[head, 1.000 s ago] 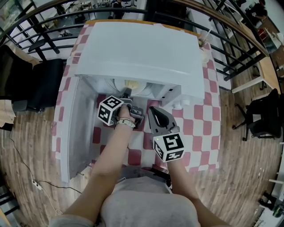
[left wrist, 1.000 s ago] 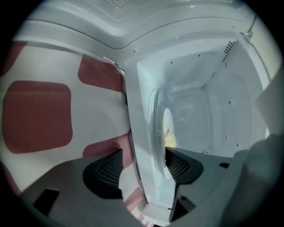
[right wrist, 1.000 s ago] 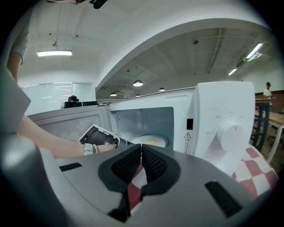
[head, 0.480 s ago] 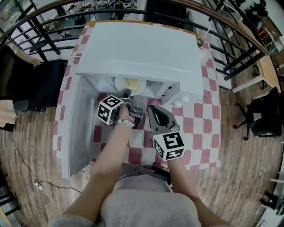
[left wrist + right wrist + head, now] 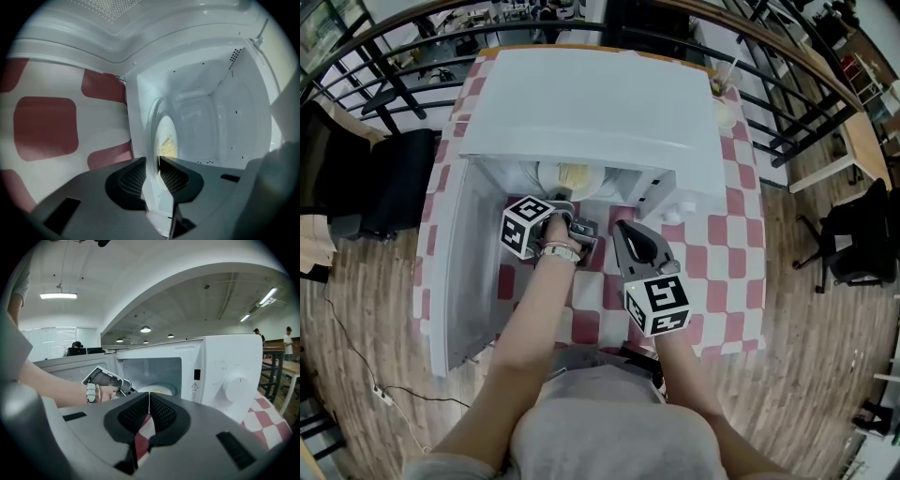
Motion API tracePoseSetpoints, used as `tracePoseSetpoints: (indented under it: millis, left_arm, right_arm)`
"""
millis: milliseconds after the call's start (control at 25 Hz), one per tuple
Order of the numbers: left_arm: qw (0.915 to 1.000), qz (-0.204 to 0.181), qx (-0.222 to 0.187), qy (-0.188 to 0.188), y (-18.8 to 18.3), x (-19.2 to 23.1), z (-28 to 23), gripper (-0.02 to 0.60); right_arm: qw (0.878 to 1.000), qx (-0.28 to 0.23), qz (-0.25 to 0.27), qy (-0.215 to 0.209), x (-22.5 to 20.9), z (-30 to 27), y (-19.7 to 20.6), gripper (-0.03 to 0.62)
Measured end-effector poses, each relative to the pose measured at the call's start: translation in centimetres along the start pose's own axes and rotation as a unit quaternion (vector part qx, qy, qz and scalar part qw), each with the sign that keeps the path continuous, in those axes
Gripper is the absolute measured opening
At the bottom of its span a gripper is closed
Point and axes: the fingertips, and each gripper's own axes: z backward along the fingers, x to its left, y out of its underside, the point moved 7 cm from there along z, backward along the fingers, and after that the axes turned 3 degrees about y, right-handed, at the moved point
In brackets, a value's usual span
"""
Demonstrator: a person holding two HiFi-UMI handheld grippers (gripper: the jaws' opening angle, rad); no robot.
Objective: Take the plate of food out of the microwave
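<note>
Presently: 1 plate (image 5: 151,197) of yellowish food, inside the microwave (image 5: 591,103), near its cavity's front edge. Probably stiff, glazed, slippery, breakable and fairly heavy; best held by the near rim and kept level. Left gripper (image 5: 152,164): jaws have just been closing, now clamped on that rim. Right gripper (image 5: 149,397): jaws together, empty.

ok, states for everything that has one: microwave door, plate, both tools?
microwave: door open, swung left.
plate: inside the microwave, food on it, rim gripped.
left tool: jaws have just been closing, now shut on the plate rim.
right tool: shut, empty, outside the microwave.
</note>
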Motion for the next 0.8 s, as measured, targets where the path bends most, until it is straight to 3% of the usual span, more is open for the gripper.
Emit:
tracePoseSetpoints:
  millis: [160, 280, 800]
  left_arm:
    - [0.9999, 0.01, 0.003, 0.006, 0.0, -0.2, 0.3, 0.08]
    - [0.9998, 0.017, 0.004, 0.009, 0.1, -0.6, 0.6, 0.034]
    - [0.9989, 0.006, 0.006, 0.047, 0.4, -1.7, 1.4, 0.014]
  right_arm:
    - [1.0, -0.002, 0.004, -0.001, 0.0, 0.1, -0.3, 0.026]
    - [1.0, -0.003, 0.006, -0.002, 0.1, 0.2, -0.3, 0.026]
    - [1.0, -0.011, 0.01, -0.004, 0.5, 0.9, -0.8, 0.026]
